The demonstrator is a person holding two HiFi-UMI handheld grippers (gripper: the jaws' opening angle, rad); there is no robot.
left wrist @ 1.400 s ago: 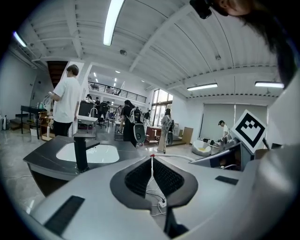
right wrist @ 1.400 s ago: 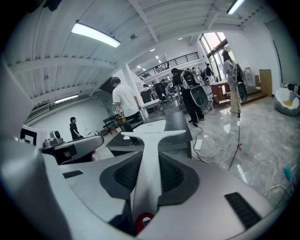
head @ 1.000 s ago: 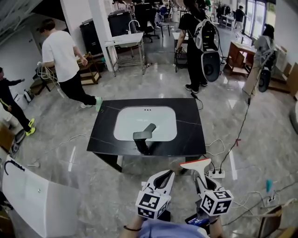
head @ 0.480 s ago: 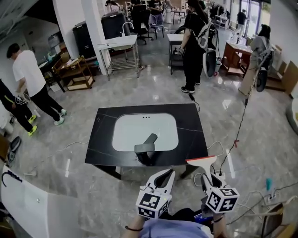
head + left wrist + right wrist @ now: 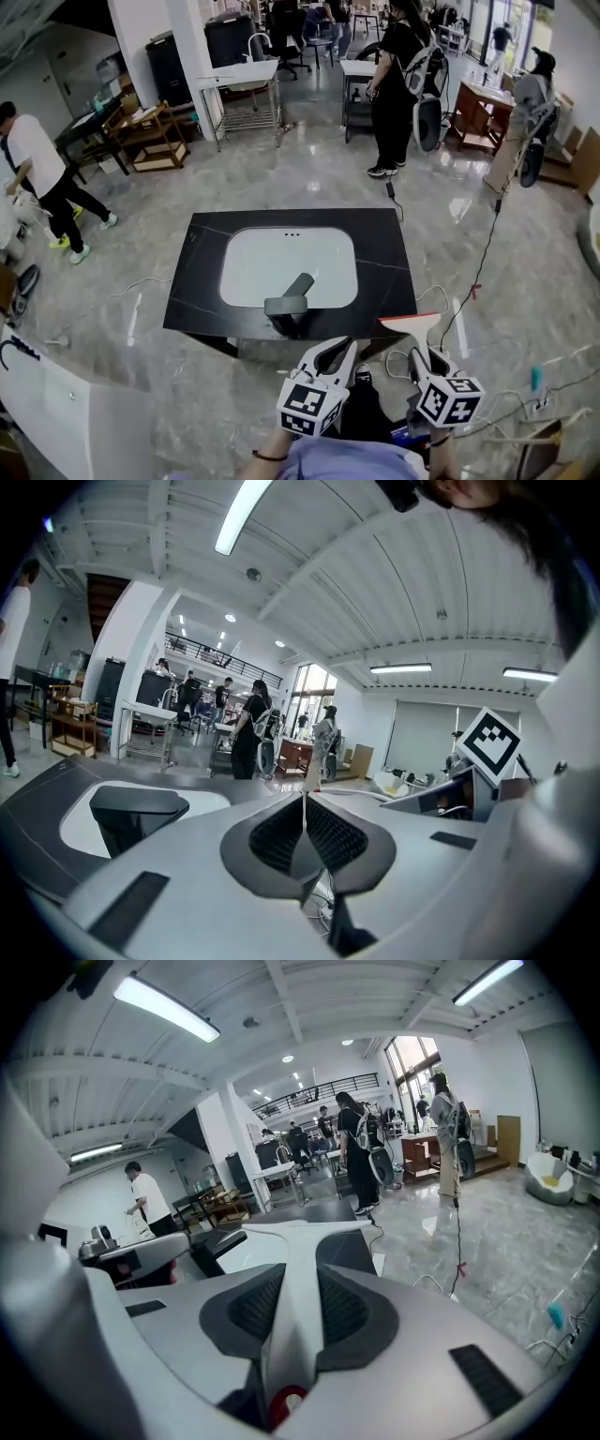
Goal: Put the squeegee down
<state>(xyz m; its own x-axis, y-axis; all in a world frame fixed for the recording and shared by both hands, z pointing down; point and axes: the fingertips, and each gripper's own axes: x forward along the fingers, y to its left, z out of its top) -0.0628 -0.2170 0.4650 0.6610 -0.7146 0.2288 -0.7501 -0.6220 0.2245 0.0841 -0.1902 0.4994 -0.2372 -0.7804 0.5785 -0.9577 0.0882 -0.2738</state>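
Note:
The squeegee (image 5: 411,323), with a white handle and a wide white blade edged in red, is held in the air just short of the front right corner of the black countertop (image 5: 384,281). My right gripper (image 5: 419,361) is shut on its handle. In the right gripper view the squeegee (image 5: 302,1241) runs out between the pads, its blade crosswise toward the counter. To its left my left gripper (image 5: 333,354) is shut with nothing in it, and its pads meet in the left gripper view (image 5: 303,832). A white sink (image 5: 281,258) and a dark faucet (image 5: 289,300) sit in the countertop.
Cables and a power strip (image 5: 412,361) lie on the glossy floor right of the counter. A white curved panel (image 5: 75,412) stands at lower left. A person with a backpack (image 5: 394,84) stands behind the counter, and another person (image 5: 37,178) is at far left beside shelves.
Both grippers and the squeegee have come closer to the countertop's front edge. The person in white has walked off to the left.

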